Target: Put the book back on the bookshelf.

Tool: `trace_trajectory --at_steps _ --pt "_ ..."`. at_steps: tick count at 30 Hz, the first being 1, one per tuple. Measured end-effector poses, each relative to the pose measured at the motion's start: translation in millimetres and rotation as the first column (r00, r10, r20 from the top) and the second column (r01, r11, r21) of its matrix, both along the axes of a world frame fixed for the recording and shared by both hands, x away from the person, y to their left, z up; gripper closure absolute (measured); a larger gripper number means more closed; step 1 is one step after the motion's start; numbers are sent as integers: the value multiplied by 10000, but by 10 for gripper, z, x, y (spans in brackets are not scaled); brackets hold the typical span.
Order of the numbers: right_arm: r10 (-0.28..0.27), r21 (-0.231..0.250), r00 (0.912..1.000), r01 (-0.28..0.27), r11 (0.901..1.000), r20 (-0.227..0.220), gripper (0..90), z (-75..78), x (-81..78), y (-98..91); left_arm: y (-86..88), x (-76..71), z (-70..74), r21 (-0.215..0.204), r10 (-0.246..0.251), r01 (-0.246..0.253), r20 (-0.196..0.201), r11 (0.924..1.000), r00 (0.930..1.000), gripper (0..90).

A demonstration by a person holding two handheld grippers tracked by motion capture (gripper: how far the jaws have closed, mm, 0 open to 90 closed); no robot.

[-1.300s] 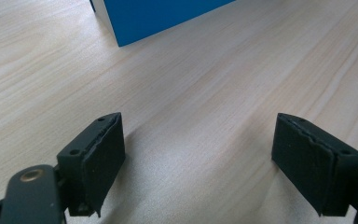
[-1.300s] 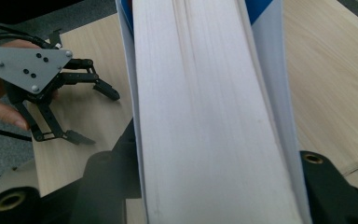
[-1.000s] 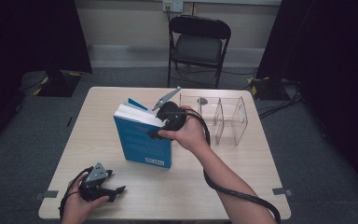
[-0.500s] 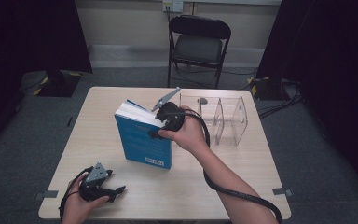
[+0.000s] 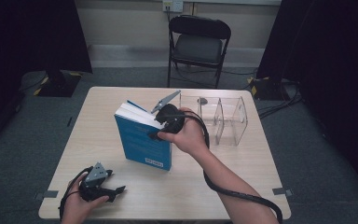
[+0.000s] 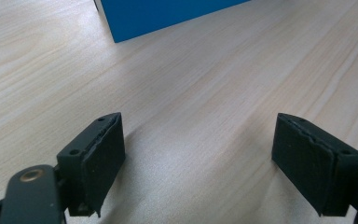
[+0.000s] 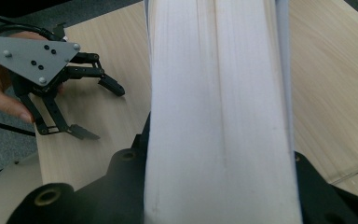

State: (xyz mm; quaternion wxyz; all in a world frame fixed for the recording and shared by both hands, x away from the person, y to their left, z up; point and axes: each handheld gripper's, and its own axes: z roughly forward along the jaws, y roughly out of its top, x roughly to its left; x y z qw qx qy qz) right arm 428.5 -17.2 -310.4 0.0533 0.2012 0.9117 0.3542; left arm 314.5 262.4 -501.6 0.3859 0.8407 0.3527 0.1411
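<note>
Thick blue-covered paperback book stands upright on the light wood bench, near the middle, spine side toward the person, white page block facing up and to the right

Right gripper is at the book's top edge, held in the person's right hand. Right gripper view: page block sits between the two black jaws, filling the gap from side to side. Jaws have just been closing on the book; they look clamped on it, though the pads themselves are hidden behind the pages

Left gripper rests low at the near left corner of the bench, in the person's left hand, well apart from the book. Left gripper view: jaws stand wide apart, bare wood between them, blue book corner farther ahead. Same gripper visible in the right gripper view, jaws spread, grey three-cornered plate on top

Clear acrylic divided holder stands on the bench just to the right of the right hand, upright, apart from the book

Black folding chair behind the far edge of the bench
</note>
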Motion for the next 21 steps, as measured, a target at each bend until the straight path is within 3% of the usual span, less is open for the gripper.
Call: trace_trajectory --at_steps 21 --pt "-314 -71 9995 313 9995 -19 624 57 -74 19 -19 -7 -4 233 -176 174 87 9996 9998 139"
